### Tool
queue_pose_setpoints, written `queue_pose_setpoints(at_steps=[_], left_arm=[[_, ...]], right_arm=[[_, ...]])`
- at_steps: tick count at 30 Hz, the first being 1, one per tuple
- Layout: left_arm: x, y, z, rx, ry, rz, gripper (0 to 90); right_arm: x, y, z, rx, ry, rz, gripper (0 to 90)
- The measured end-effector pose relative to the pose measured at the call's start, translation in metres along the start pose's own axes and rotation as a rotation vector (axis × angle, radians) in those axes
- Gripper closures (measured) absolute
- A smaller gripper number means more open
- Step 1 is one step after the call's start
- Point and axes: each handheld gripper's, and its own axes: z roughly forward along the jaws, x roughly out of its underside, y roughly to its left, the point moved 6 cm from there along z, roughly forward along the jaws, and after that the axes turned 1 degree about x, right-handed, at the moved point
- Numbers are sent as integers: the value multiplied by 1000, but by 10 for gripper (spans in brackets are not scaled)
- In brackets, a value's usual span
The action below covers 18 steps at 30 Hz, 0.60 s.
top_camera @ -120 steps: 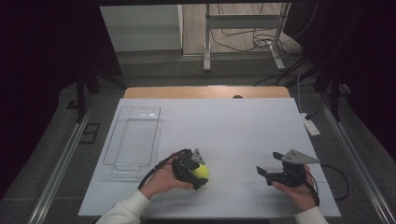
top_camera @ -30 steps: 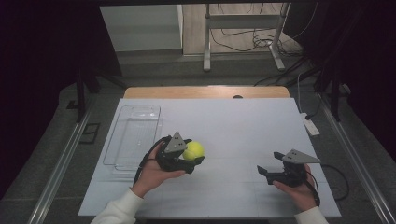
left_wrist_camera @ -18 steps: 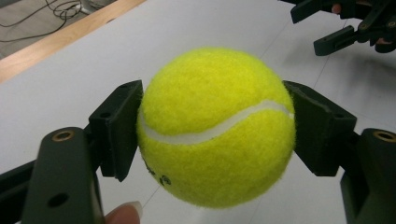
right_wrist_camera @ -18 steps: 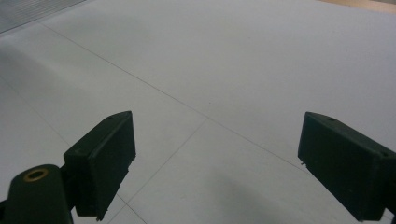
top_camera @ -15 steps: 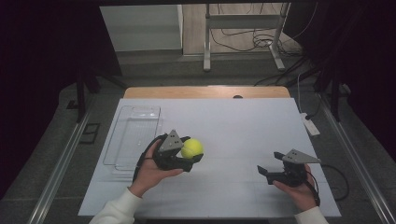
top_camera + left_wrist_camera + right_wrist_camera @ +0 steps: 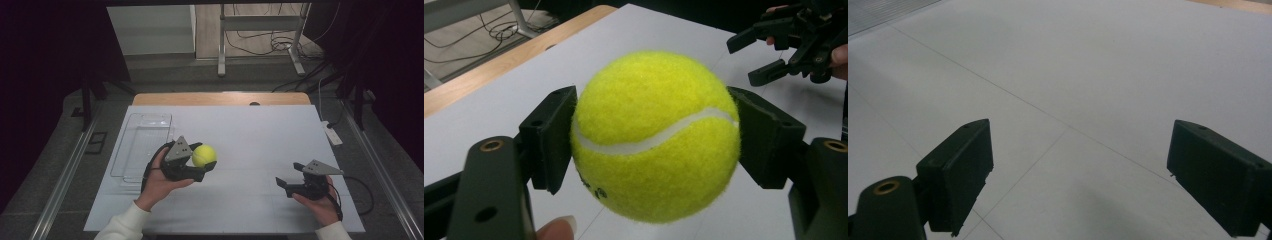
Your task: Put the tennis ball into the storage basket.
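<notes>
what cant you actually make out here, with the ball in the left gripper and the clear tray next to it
- Tennis ball: the dark print low on it curves out of sight in the left gripper view.
- Left gripper: in the high view its grey plate and the ball hide where the pads touch.
- Clear tray: in the high view the hand covers its near right corner; too transparent to tell if anything lies inside.
- Right gripper: its jaws are too small in the high view.

the tennis ball (image 6: 656, 135) between your left gripper's (image 6: 200, 167) black jaws is bright yellow-green, with a curving white seam and small dark print low on its side. your right gripper (image 6: 290, 184) is black too, capped by a grey plate. under both tools the table (image 6: 260, 130) is white with thin grey lines; beyond it runs a tan wooden edge. left of your left gripper sits a clear, colourless tray (image 6: 145, 131).
</notes>
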Motion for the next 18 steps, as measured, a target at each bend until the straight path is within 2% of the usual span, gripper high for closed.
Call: queue_pose_setpoints(at_steps=[18], left_arm=[[-11,5,-5,-10,-21,-11,264]], right_arm=[[1,-2,0,5,1,7,117]])
